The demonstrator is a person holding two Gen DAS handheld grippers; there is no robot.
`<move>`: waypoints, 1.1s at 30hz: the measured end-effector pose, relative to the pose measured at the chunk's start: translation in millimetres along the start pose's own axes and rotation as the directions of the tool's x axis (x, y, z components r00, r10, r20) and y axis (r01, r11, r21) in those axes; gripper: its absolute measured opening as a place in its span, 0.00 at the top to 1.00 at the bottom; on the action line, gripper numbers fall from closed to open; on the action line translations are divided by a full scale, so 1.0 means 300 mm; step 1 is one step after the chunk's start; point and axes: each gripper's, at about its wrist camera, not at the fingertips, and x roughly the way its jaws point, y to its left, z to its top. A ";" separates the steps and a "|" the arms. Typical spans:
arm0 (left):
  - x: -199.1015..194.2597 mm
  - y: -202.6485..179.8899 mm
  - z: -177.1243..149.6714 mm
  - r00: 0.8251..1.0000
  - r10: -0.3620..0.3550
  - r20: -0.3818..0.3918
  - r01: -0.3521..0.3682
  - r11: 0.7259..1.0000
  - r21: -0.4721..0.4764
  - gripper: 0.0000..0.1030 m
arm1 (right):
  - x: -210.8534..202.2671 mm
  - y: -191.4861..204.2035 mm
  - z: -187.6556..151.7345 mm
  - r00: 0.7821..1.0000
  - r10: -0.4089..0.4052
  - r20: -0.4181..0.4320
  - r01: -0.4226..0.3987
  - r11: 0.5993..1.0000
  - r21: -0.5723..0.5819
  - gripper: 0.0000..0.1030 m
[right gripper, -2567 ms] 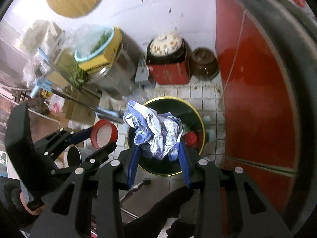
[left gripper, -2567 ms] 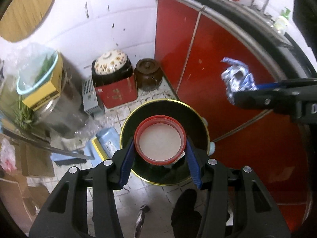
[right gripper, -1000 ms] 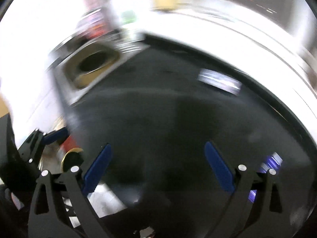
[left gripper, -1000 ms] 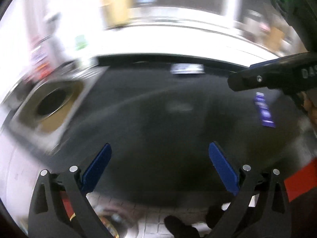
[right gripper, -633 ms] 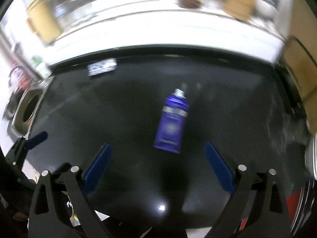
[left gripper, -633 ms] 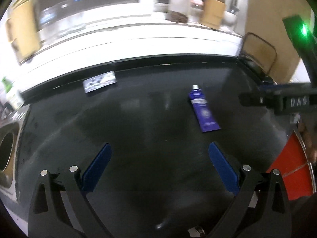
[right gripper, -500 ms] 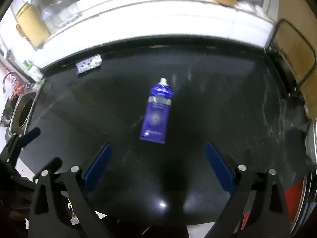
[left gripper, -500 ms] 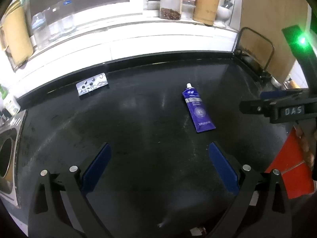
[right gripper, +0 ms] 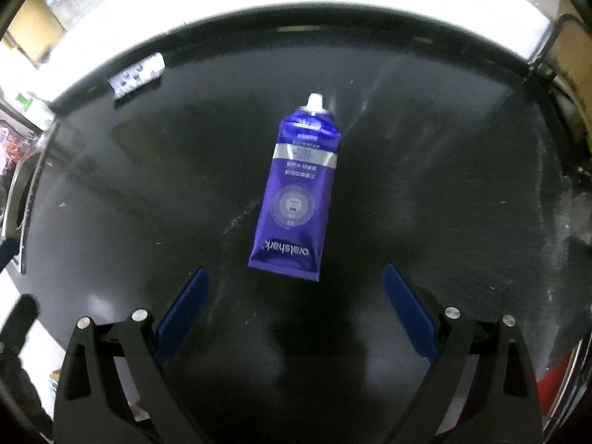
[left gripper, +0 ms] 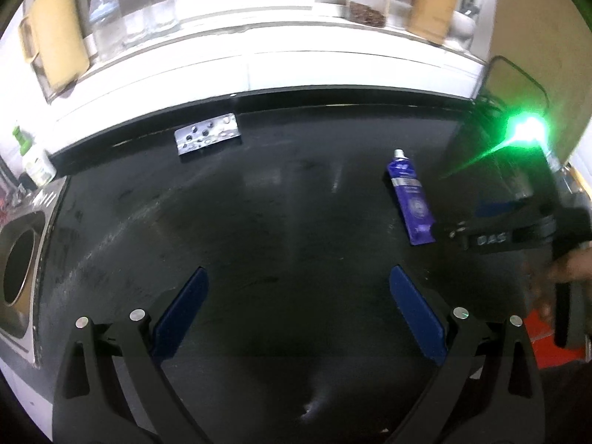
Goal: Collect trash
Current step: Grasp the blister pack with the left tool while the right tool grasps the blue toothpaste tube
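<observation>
Black surface [right gripper: 148,203] carries two pieces you have yet to collect: a purple toothpaste tube [right gripper: 296,192] lying flat just ahead of your right tool [right gripper: 294,310], and a blister pack [left gripper: 207,138] near the back edge. Both your right and left tool [left gripper: 296,309] are spread wide and empty, so by my reading neither pickup has begun.

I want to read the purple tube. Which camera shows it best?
The right wrist view: the purple tube lies big and centred just ahead of the open right tongs, label readable. In the left wrist view it is small, far right, partly behind the other tool.
</observation>
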 end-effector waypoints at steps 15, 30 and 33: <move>0.276 0.195 0.192 0.996 0.090 -0.020 -0.082 0.965 0.251 0.07 | 0.209 0.014 0.161 0.996 -0.073 -0.042 0.072 0.997 -0.031 0.10; 0.771 0.463 0.552 0.989 0.024 -0.146 0.063 0.824 0.563 0.07 | 0.238 0.002 0.276 0.991 -0.078 -0.106 0.074 0.996 -0.040 0.05; 0.817 0.482 0.601 0.986 -0.044 -0.161 0.130 0.808 0.575 0.06 | 0.235 0.011 0.284 0.991 -0.078 -0.108 0.073 0.996 -0.045 0.05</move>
